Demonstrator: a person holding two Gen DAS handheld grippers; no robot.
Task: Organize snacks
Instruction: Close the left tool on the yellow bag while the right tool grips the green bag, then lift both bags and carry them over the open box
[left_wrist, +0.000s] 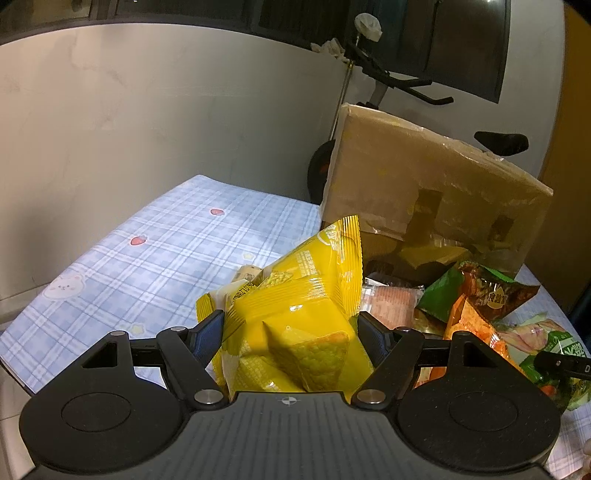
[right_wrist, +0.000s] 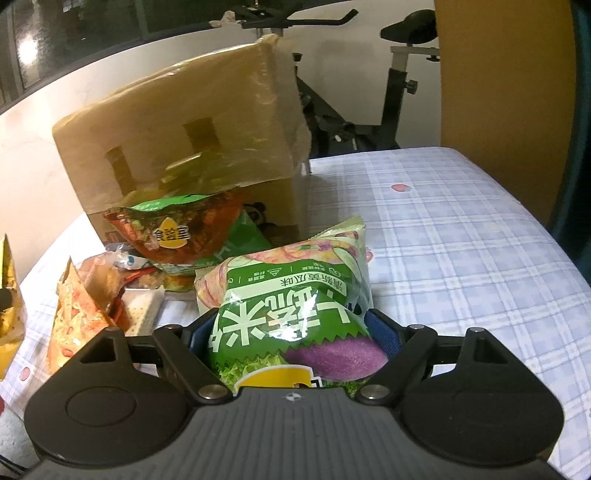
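A puffy yellow snack bag (left_wrist: 314, 288) stands upright between the blue pads of my left gripper (left_wrist: 291, 325), which press on both its sides. The same yellow bag (right_wrist: 9, 295) shows at the left edge of the right wrist view. My right gripper (right_wrist: 291, 326) is closed on a green and white snack bag (right_wrist: 288, 295) with a purple patch, its top pointing away from me. That green bag (left_wrist: 554, 347) also appears at the far right of the left wrist view. Both bags sit over a blue checked tablecloth (left_wrist: 147, 251).
A large taped cardboard box (right_wrist: 177, 136) stands at the back of the table. In front of it lies a pile of snacks: a brown and green bag (right_wrist: 177, 232), an orange bag (right_wrist: 77, 314), a white cracker packet (right_wrist: 142, 310). An exercise bike (right_wrist: 399, 92) stands behind the table.
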